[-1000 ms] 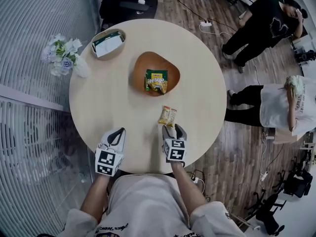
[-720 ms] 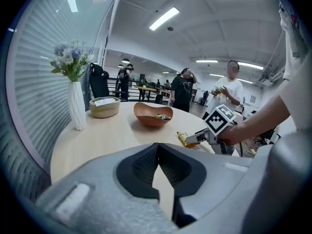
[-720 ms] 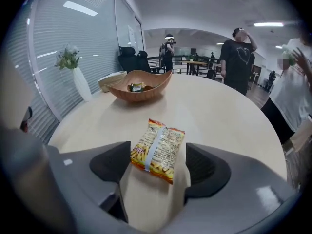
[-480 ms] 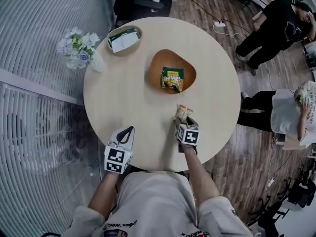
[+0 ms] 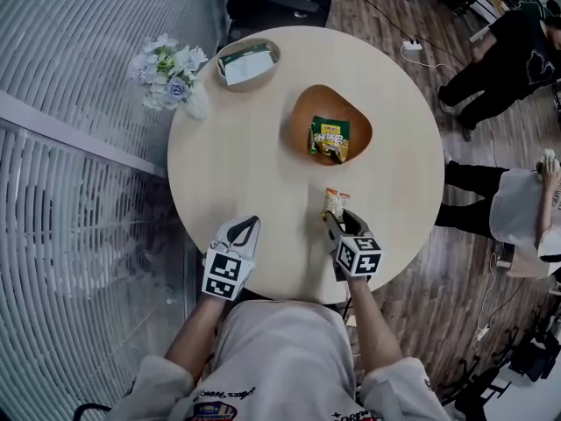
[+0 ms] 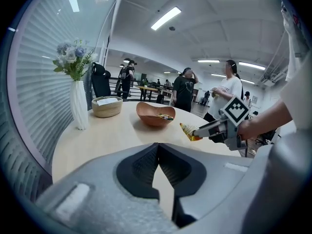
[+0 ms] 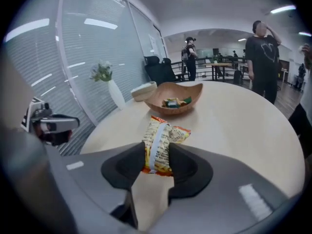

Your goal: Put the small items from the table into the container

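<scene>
A yellow-orange snack packet [image 5: 334, 203] [image 7: 158, 143] stands on edge between the jaws of my right gripper [image 5: 338, 218] [image 7: 157, 156], which are closing, with both pads pressed on its sides. In the left gripper view the packet [image 6: 188, 131] hangs just above the round tabletop [image 5: 245, 165]. Beyond it stands the orange-brown bowl [image 5: 301, 115] [image 7: 163, 107], holding green and yellow packets [image 5: 330, 139]. My left gripper [image 5: 246, 225] [image 6: 157, 148] rests near the front left edge, shut and empty.
A wicker basket [image 5: 248, 64] holding a paper pack sits at the far left of the table, and a white vase of flowers [image 5: 172, 79] stands at the left rim. People [image 5: 517, 51] stand off to the right, and a chair [image 5: 280, 3] is behind the table.
My right gripper went forward around the snack packet and closed its jaws on it. The left gripper stayed where it was.
</scene>
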`<action>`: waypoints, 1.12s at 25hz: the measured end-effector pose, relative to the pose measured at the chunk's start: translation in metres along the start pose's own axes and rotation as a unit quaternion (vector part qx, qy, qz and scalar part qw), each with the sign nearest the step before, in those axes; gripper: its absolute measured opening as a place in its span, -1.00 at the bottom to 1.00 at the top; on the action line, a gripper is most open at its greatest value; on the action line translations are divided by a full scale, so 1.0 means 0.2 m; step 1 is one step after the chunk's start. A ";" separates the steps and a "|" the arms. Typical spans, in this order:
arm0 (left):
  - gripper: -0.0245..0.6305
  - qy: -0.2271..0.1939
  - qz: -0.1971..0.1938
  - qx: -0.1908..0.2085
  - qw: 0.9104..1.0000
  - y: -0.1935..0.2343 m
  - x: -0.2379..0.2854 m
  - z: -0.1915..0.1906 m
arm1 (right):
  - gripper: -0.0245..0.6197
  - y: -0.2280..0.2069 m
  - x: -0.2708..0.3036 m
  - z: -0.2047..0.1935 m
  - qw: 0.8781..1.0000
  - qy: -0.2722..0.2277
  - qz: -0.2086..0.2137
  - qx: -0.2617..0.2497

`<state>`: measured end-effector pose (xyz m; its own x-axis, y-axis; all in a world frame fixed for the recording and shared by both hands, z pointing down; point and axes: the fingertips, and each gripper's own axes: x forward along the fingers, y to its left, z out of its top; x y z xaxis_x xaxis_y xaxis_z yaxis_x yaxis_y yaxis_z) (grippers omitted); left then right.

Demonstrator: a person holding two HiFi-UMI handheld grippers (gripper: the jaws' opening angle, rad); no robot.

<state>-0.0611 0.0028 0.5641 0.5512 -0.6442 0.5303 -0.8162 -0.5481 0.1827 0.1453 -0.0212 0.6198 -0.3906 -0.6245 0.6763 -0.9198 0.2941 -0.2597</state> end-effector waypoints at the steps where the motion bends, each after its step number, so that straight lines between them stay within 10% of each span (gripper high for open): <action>1: -0.93 -0.001 0.000 0.000 1.000 0.00 0.00 0.00 | -0.46 0.05 -0.03 0.06 0.999 -0.023 0.019 -0.010; 8: -0.93 -0.009 0.000 -0.002 1.000 0.05 0.03 0.03 | -0.46 0.10 -0.01 0.49 0.992 -0.115 0.034 -0.035; 22: -0.93 -0.006 0.035 -0.041 0.999 0.16 -0.08 -0.04 | -0.29 -0.19 0.44 0.87 0.994 -0.059 -0.075 0.048; 28: -0.93 -0.013 0.042 -0.042 0.998 0.19 -0.09 -0.04 | -0.28 -0.08 0.33 0.90 0.992 -0.098 -0.013 0.072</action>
<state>-0.1036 -0.0028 0.5682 0.4844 -0.6998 0.5251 -0.8704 -0.4457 0.2091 0.1278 -0.1974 0.5440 -0.3527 -0.7639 0.5404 -0.9201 0.1778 -0.3491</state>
